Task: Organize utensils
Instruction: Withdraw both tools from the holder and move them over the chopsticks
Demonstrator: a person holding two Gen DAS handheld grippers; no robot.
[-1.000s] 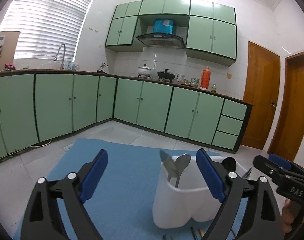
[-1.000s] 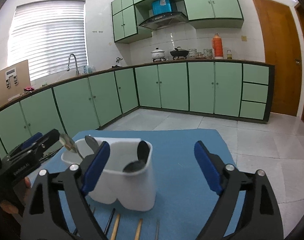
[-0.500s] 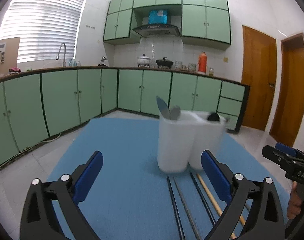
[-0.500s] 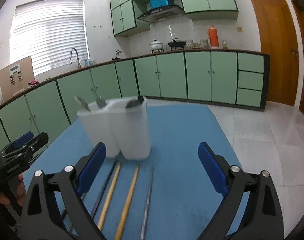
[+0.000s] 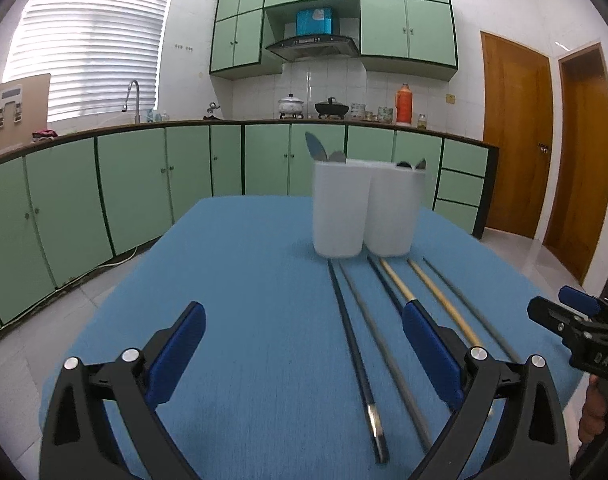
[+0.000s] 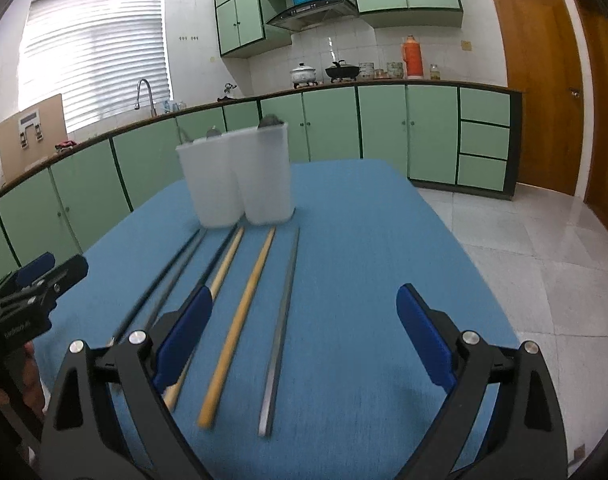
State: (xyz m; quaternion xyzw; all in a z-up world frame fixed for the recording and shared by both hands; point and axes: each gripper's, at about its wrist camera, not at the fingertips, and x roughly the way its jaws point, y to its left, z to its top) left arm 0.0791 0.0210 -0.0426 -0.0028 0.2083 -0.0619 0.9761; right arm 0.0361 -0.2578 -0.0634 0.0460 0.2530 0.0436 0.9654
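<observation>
Left gripper (image 5: 304, 344) has its fingers spread as wide as they go, nothing between them, hanging over bare blue table cover (image 5: 244, 280). Right gripper (image 6: 304, 320) also wide open and empty; the grey metal chopstick (image 6: 282, 328) and one wooden chopstick (image 6: 240, 320) show between its fingers, lying flat on the table below, not touched.

White two-compartment utensil holder (image 5: 361, 208) stands upright toward the far side of the table. Spoon tips and a blade-like tip (image 5: 315, 146) stick out of its left compartment, more dark utensil tips (image 5: 411, 165) out of the right one.

Six chopsticks lie loose on the table just in front of the holder, roughly parallel, far ends close to its base, fanning toward the cameras. In the left wrist view, left to right: black chopstick with a metal tip (image 5: 353, 348), grey one (image 5: 379, 344), dark one partly behind the left gripper's right finger, two wooden ones (image 5: 443, 300), grey one on the outside (image 5: 463, 304). Motion blur on the near ends.

Each gripper sees the other at frame edge, with a bit of a person's hand (image 5: 589, 412) holding the handle.

Background: green kitchen cabinets (image 5: 144, 184), pots and an orange thermos (image 5: 403, 104) on the far counter, wooden doors (image 5: 515, 136).
</observation>
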